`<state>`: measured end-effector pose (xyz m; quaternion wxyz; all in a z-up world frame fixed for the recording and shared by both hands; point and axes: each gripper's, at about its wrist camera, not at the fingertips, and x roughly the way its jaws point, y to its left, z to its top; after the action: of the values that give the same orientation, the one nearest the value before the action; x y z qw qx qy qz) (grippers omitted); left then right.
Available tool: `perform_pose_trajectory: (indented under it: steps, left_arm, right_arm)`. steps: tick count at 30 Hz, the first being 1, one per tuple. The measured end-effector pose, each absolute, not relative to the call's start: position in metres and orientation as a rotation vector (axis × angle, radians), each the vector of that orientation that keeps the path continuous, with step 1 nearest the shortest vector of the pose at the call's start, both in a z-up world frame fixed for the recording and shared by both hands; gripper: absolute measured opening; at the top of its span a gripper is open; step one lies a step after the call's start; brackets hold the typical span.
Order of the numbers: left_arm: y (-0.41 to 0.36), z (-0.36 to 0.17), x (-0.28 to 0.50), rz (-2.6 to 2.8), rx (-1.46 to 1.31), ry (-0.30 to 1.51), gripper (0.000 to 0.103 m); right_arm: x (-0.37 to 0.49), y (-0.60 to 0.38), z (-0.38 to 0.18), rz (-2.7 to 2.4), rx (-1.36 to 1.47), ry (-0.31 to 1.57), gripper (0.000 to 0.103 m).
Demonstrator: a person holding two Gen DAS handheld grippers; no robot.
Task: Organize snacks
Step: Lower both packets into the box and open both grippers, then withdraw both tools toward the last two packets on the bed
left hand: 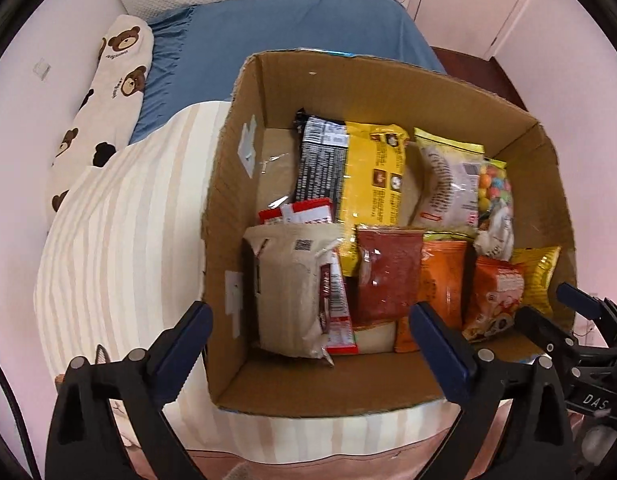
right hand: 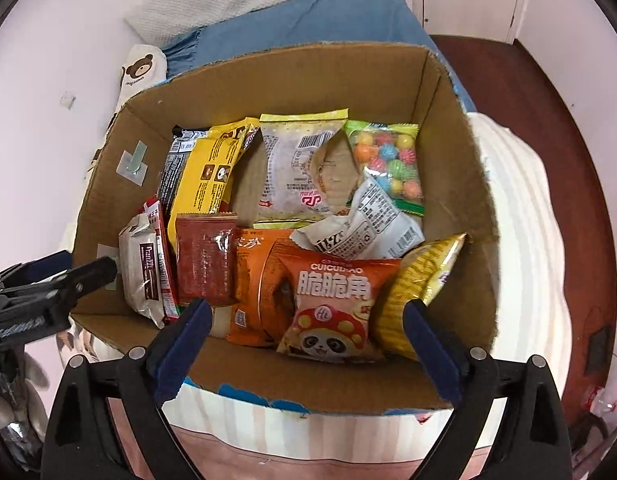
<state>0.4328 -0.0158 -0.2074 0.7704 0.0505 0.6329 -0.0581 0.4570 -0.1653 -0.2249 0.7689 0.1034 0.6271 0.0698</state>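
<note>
An open cardboard box point(left hand: 424, 80) point(right hand: 460, 168) stands on a striped quilt and holds several snack packs. Near the front are a beige pack point(left hand: 288, 292), a dark red pack point(left hand: 388, 276) point(right hand: 204, 260), orange packs point(left hand: 444, 280) and an orange panda bag point(right hand: 332, 308). Behind are a yellow pack point(left hand: 372, 176) point(right hand: 212, 172), a white pack point(right hand: 296, 172) and a bag of coloured candy balls point(right hand: 392, 164). My left gripper point(left hand: 308, 332) is open and empty over the box's front left. My right gripper point(right hand: 304, 328) is open and empty above the panda bag.
The box sits on a bed with a striped quilt point(left hand: 120, 240), a blue sheet point(left hand: 288, 24) and a bear-print pillow point(left hand: 108, 92). A pink wall is on the left. Dark wooden floor point(right hand: 548, 92) lies to the right.
</note>
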Motion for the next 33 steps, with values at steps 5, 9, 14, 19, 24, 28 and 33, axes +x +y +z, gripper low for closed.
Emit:
perform_pose_trajectory:
  steps: [5, 9, 14, 19, 24, 28, 33]
  left_arm:
    - [-0.02, -0.197, 0.419, -0.133, 0.088, 1.339, 0.101]
    - [-0.026, -0.187, 0.404, -0.133, 0.09, 1.297, 0.101]
    - [-0.03, -0.168, 0.383, -0.116, 0.085, 1.233, 0.101]
    - [-0.032, -0.144, 0.36, -0.124, 0.068, 1.166, 0.101]
    - [-0.037, -0.121, 0.338, -0.142, 0.079, 1.108, 0.101]
    - [-0.039, -0.105, 0.322, -0.164, 0.074, 1.077, 0.101]
    - [-0.038, -0.087, 0.299, -0.176, 0.065, 1.037, 0.101]
  right_arm:
    - [0.446, -0.171, -0.21, 0.132, 0.211, 1.327, 0.099]
    - [0.433, -0.177, -0.191, 0.106, 0.19, 1.274, 0.099]
    - [0.416, -0.182, -0.172, 0.08, 0.154, 1.215, 0.1]
    - [0.397, -0.187, -0.153, 0.077, 0.155, 1.172, 0.1]
    - [0.372, -0.191, -0.129, 0.077, 0.16, 1.118, 0.1]
    - [0.352, -0.191, -0.107, 0.074, 0.152, 1.068, 0.1]
    - [0.331, -0.193, -0.084, 0.074, 0.152, 1.015, 0.1]
